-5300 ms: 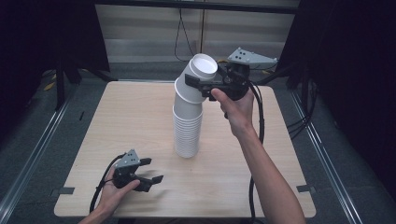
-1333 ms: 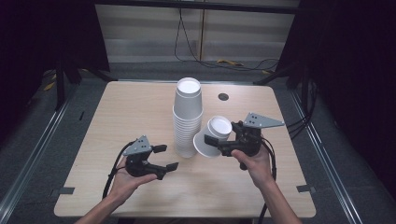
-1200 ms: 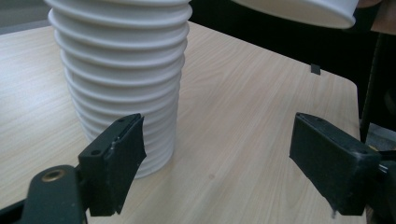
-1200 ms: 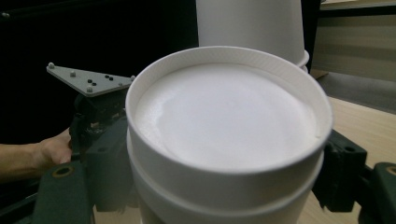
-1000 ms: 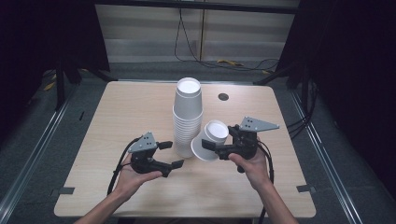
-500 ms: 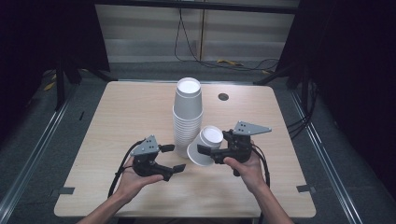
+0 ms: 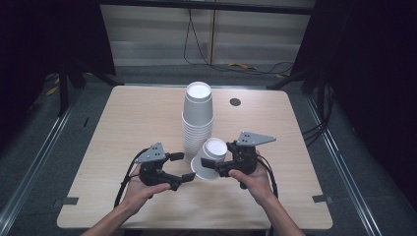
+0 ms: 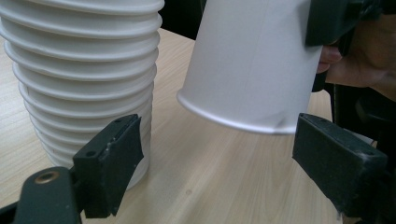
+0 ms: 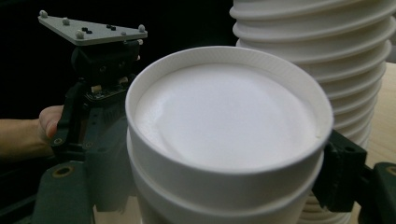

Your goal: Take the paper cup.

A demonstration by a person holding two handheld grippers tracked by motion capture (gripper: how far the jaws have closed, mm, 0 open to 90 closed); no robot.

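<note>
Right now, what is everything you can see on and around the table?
Stack of paper cups: one tall stack, white, upside down, middle of the table.
Nested cups: at least two going by the right gripper view, white, upside down and tilted, held just right of the stack.
Table: one, light wood.
Grommet: one, dark, round, far part of the table.
Cables: several, black and yellow, on the floor behind.
Left gripper: one, black, jaws open, nothing between them, beside the stack.
Right gripper: one, black, shut on the nested cups.
</note>
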